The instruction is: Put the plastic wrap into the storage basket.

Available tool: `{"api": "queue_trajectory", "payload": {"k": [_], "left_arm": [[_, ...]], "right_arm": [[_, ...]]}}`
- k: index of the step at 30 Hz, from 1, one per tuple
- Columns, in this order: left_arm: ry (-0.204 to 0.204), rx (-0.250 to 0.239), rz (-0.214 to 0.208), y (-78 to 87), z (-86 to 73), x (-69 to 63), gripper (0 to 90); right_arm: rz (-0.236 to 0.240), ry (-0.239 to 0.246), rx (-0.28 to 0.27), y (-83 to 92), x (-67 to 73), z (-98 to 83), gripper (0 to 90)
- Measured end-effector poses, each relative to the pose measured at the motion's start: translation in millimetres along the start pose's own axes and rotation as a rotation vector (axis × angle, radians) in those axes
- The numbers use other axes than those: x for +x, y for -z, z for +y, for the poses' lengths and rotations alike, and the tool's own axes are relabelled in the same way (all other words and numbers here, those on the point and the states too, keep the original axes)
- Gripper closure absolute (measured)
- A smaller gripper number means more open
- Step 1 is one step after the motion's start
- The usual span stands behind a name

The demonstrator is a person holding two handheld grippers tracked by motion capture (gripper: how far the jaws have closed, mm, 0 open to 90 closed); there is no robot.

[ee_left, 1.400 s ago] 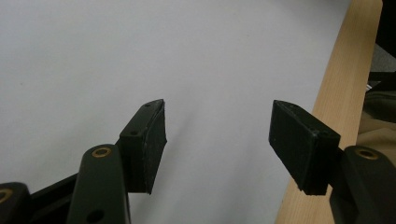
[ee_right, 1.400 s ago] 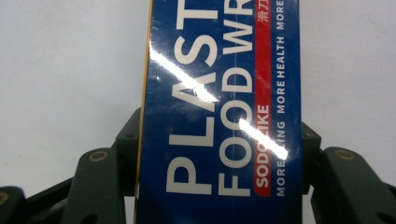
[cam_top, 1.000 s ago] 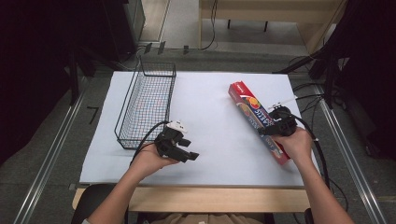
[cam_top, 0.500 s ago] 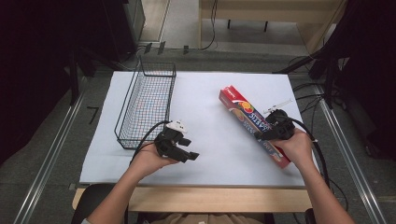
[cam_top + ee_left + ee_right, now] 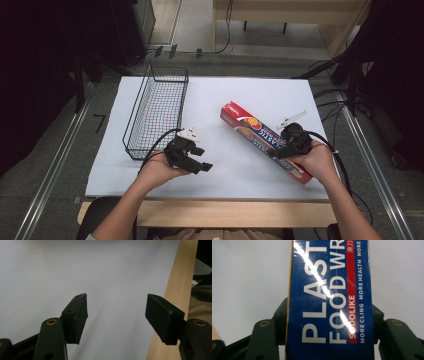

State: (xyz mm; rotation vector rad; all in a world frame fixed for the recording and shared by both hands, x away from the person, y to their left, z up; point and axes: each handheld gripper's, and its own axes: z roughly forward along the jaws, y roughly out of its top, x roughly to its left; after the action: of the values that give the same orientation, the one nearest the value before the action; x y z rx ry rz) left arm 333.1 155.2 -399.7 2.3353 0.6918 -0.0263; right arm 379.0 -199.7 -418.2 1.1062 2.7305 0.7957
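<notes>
Across the middle of the high view lies a white table surface (image 5: 215, 100), edged along the bottom of the frame by a pale wooden strip (image 5: 235, 212). Left of centre stands a black wire basket (image 5: 157, 112), long and narrow, running from the upper part of the white surface down toward the lower left. Just below and right of the basket's near corner, the person's left hand (image 5: 160, 172) holds the left gripper (image 5: 202, 159), whose jaws point toward the right of the frame. In the left gripper view the left gripper (image 5: 116, 320) has its jaws spread wide, with nothing between the two dark pads (image 5: 81, 317); behind them are the white surface (image 5: 50, 270) and, at the right edge of that frame, the wooden strip (image 5: 175, 290). Right of centre in the high view, a long box of plastic food wrap (image 5: 250, 127) lies diagonally, its red end toward the upper left and its other end toward the lower right. The right hand (image 5: 315, 162) holds the right gripper (image 5: 280, 150) on the box's lower half, with a black cable (image 5: 340, 160) trailing away down the right side. In the right gripper view the right gripper (image 5: 329, 322) is closed against the two long sides of the box (image 5: 329, 290), whose blue face carries white lettering and a red stripe and rises from the bottom of the frame to the top. The box is well apart from the basket.
</notes>
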Motion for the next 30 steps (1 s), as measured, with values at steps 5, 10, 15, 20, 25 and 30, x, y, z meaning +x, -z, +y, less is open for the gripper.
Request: {"api": "queue_trajectory", "payload": {"k": [5,10,15,20,25,30], "left_arm": [[0.001,-0.010,0.010,5.2,-0.2,2.7,34.8],[-0.009,-0.022,0.013,11.5,1.0,2.5,34.9],[-0.012,-0.033,0.011,14.2,1.6,2.5,34.8],[-0.037,-0.022,0.009,13.1,3.3,-0.7,34.1],[-0.054,-0.014,-0.008,13.9,7.2,-3.3,33.1],[-0.066,-0.019,-0.010,16.2,10.8,-6.4,30.5]], "right_arm": [[0.014,0.065,0.010,1.5,4.6,-1.6,41.3],[0.047,0.129,0.015,1.6,12.6,-0.2,41.2],[0.079,0.198,0.031,-0.1,24.6,2.8,41.3],[0.114,0.250,0.052,-5.9,36.1,6.4,41.3],[0.150,0.303,0.063,-9.8,43.9,5.8,41.1],[0.181,0.381,0.087,-13.2,55.1,6.3,41.3]]}}
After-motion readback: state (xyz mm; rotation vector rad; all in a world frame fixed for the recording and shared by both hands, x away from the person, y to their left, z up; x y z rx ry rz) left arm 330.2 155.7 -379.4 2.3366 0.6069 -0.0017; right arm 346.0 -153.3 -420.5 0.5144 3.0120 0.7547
